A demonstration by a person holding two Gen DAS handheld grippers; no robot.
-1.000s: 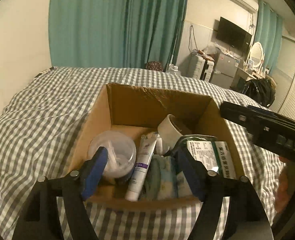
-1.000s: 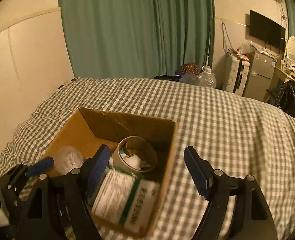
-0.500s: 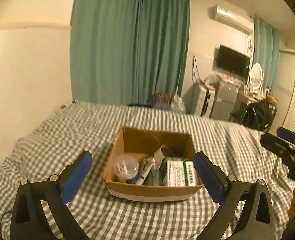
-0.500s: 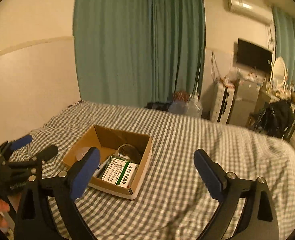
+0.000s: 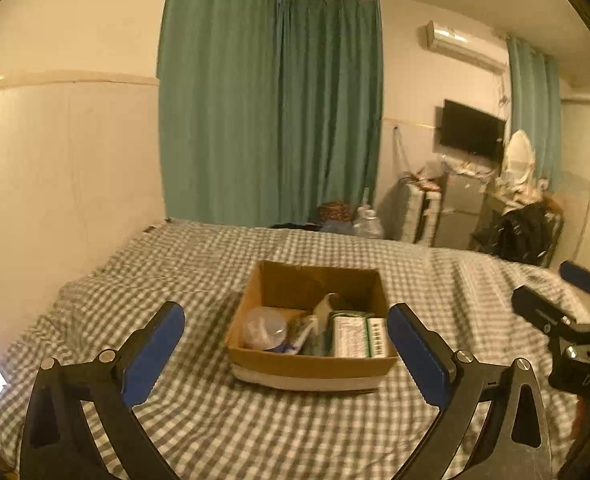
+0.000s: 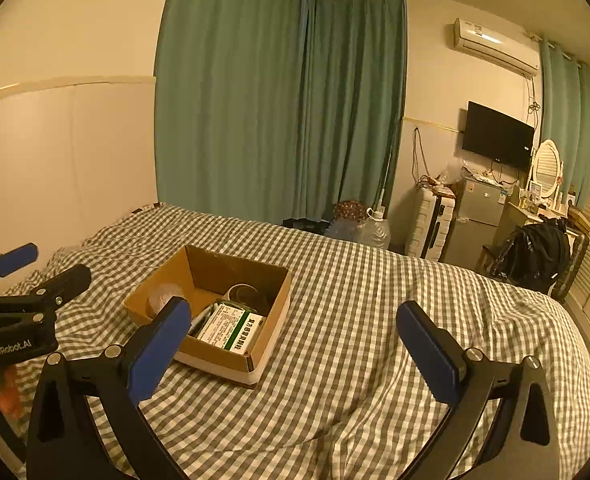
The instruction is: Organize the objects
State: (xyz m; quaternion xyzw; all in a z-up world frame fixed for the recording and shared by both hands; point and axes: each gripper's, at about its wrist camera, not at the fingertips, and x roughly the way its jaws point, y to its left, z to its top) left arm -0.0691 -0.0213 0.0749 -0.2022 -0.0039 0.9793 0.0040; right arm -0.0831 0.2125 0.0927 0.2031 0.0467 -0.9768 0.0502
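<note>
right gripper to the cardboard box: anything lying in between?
Nothing. In the right wrist view only bare checked bedspread lies between the open right gripper and the cardboard box, which sits ahead and left.

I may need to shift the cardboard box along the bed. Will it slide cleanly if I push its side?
Probably not. The cardboard box sits on a soft, wrinkled checked bedspread, which would likely bunch ahead of it. Its thin walls may flex. The green-and-white carton and other contents add weight, so tipping seems unlikely.
</note>
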